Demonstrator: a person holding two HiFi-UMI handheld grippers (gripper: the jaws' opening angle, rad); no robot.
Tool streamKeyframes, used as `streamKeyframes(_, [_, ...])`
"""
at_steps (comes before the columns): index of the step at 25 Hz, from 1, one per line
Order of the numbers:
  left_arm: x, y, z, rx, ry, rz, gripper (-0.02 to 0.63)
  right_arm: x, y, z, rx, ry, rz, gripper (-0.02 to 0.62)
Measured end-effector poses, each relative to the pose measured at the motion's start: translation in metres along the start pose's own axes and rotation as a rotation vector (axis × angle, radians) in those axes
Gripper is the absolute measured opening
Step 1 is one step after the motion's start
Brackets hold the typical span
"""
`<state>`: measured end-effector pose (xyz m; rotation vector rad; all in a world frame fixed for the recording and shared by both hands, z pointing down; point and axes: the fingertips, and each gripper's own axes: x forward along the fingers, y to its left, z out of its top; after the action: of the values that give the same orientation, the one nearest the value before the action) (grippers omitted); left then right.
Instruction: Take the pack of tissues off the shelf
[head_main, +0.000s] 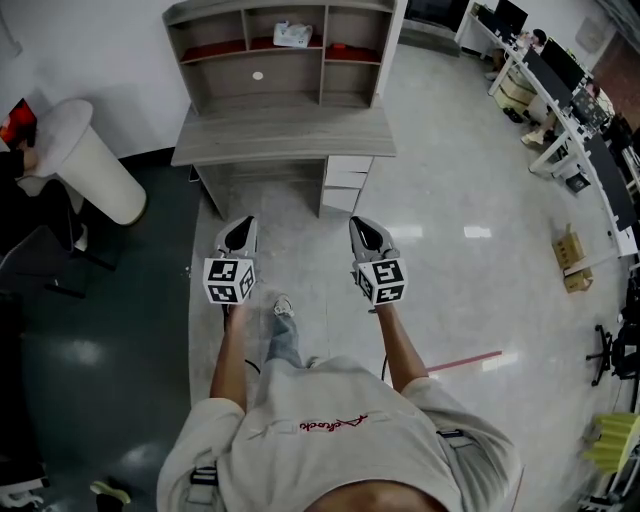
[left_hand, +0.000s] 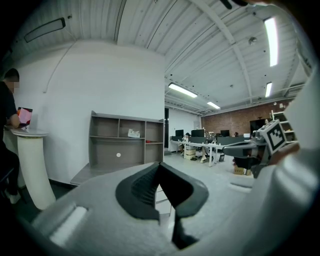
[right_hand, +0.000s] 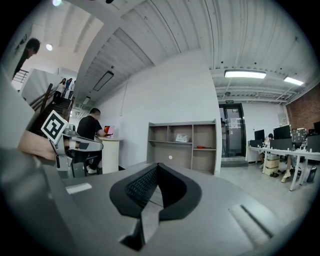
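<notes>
The pack of tissues (head_main: 293, 34) is white and lies in the upper middle compartment of a grey shelf unit (head_main: 350, 70) that stands on a desk (head_main: 283, 135). It also shows small and far off in the left gripper view as the pack (left_hand: 133, 133) and in the right gripper view as the pack (right_hand: 183, 138). My left gripper (head_main: 238, 232) and right gripper (head_main: 366, 232) are held side by side over the floor, well short of the desk. Both are shut with nothing between the jaws, as the left gripper (left_hand: 160, 165) and right gripper (right_hand: 158, 166) show in their own views.
White drawers (head_main: 346, 185) sit under the desk's right side. A white pedestal table (head_main: 95, 165) with a person at it stands to the left. Office desks with monitors (head_main: 560, 90) line the right, a cardboard box (head_main: 572, 258) lies on the floor, and a red strip (head_main: 465, 362) marks it.
</notes>
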<state>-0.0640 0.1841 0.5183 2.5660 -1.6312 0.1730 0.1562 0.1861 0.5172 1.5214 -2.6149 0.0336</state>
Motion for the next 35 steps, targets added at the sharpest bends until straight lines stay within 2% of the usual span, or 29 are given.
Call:
streamKeyframes(8, [0.071, 0.041, 0.012, 0.001, -0.014, -0.039, -0.002, 0.069, -0.029, 0.008, -0.012, 0.005, -0.035, 0.006])
streamKeyframes(20, [0.182, 0.128, 0.048, 0.002, -0.014, -0.101, -0.002, 0.203, -0.062, 0.045, -0.020, 0.004, -0.077, 0.006])
streamKeyframes(28, [0.241, 0.181, 0.058, 0.010, -0.014, -0.139, -0.002, 0.278, -0.073, 0.058, -0.028, -0.001, -0.102, 0.006])
streamKeyframes(35, [0.279, 0.211, 0.058, 0.012, -0.010, -0.172, -0.002, 0.321, -0.082, 0.056, -0.024, 0.001, -0.128, 0.006])
